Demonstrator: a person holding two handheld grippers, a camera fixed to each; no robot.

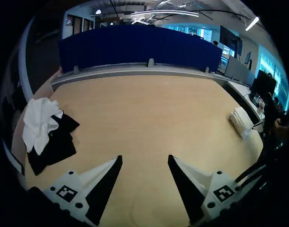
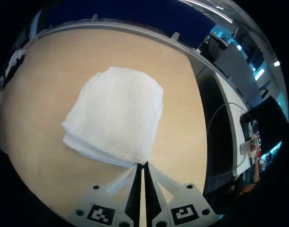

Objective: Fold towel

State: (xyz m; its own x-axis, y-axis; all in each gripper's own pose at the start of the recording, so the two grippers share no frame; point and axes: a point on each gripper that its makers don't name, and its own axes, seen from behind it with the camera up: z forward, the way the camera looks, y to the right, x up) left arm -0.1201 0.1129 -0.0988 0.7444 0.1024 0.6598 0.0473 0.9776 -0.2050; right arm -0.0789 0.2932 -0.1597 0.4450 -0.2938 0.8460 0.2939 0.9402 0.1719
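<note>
One caution: with left gripper (image 1: 144, 156) spread open over the table (image 1: 144, 113), lift right gripper (image 2: 143, 165), clenched at near corner of folded towel (image 2: 117, 113), straight off without dragging layers.

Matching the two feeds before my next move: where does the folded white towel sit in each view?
Left gripper view: the folded white towel is small, at the far right, about mid-height.
Right gripper view: the folded white towel is large, in the centre of the picture.
Shared landmark: the blue partition runs across the top of both.
</note>
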